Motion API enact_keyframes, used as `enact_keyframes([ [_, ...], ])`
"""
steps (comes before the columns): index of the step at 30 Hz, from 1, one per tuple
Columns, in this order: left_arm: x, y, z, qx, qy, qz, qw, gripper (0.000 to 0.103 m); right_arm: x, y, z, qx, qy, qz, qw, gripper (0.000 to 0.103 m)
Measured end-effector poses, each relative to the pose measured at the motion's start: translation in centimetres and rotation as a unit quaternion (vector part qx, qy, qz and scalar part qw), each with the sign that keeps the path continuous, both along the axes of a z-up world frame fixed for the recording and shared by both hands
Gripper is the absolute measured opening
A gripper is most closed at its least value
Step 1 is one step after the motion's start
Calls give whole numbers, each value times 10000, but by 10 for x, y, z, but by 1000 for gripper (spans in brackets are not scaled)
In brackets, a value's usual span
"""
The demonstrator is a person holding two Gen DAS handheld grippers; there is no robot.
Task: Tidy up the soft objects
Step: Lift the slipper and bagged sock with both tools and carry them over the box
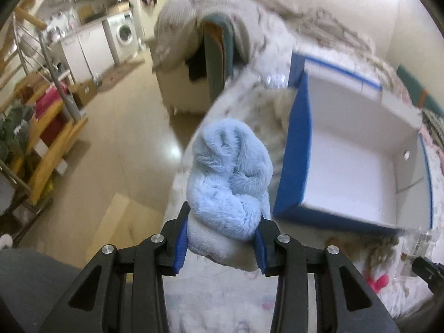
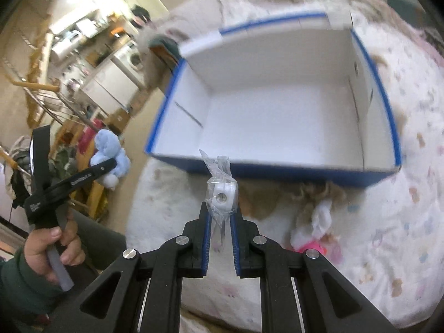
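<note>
My left gripper (image 1: 222, 222) is shut on a fluffy light-blue plush toy (image 1: 230, 177), held in the air left of the box; the toy also shows in the right wrist view (image 2: 109, 149). My right gripper (image 2: 221, 211) is shut on a small white item in a clear plastic bag (image 2: 222, 194), held just in front of the box's near wall. The open blue cardboard box (image 2: 277, 166) with a white inside stands on the patterned white blanket (image 2: 388, 236); it also shows in the left wrist view (image 1: 297, 149).
A doll with blond hair and pink clothes (image 2: 316, 230) lies on the blanket right of my right gripper, near the box's front wall. A chair draped with clothes (image 1: 194, 55), a wooden stair rail (image 1: 47, 144) and a washing machine (image 1: 125, 33) stand beyond the floor at left.
</note>
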State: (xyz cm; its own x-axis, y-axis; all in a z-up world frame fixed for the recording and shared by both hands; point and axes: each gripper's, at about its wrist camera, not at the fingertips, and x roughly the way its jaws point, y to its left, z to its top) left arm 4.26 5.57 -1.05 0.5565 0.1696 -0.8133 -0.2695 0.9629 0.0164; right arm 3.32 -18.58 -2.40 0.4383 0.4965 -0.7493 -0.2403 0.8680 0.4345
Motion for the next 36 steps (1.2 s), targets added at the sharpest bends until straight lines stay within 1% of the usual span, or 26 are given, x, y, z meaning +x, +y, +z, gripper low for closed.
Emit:
enact_keyframes([
  [2, -3, -2, 12, -29, -210, -86, 9997, 36, -5, -5, 14, -222, -423, -271, 9985, 15],
  [3, -2, -2, 17, -51, -288, -127, 9995, 36, -5, -8, 18, -267, -548, -396, 9974, 15],
  [6, -3, -7, 32, 93, -598, -216, 9979, 36, -5, -20, 28, -255, -774, -765, 9937, 15],
  [9, -3, -14, 43, 115, -736, -327, 9967, 36, -4, -31, 34, -193, -914, -1017, 9904, 15],
  [14, 7, -28, 50, -14, -696, -509, 9963, 36, 0, -42, 38, -160, -1052, -1205, 9870, 15],
  [19, 29, -46, 62, 116, -746, -798, 9939, 36, 14, -44, 39, -239, -1117, -1281, 9852, 15],
  [24, 49, -61, 67, 240, -791, -977, 9918, 36, 26, -50, 43, -305, -1232, -1332, 9829, 15],
  [29, 65, -77, 67, 354, -815, -1142, 9895, 36, 37, -56, 44, -287, -1252, -1421, 9815, 15],
  [36, 83, -99, 57, 484, -764, -1350, 9867, 36, 50, -58, 46, -387, -1307, -1410, 9806, 15],
])
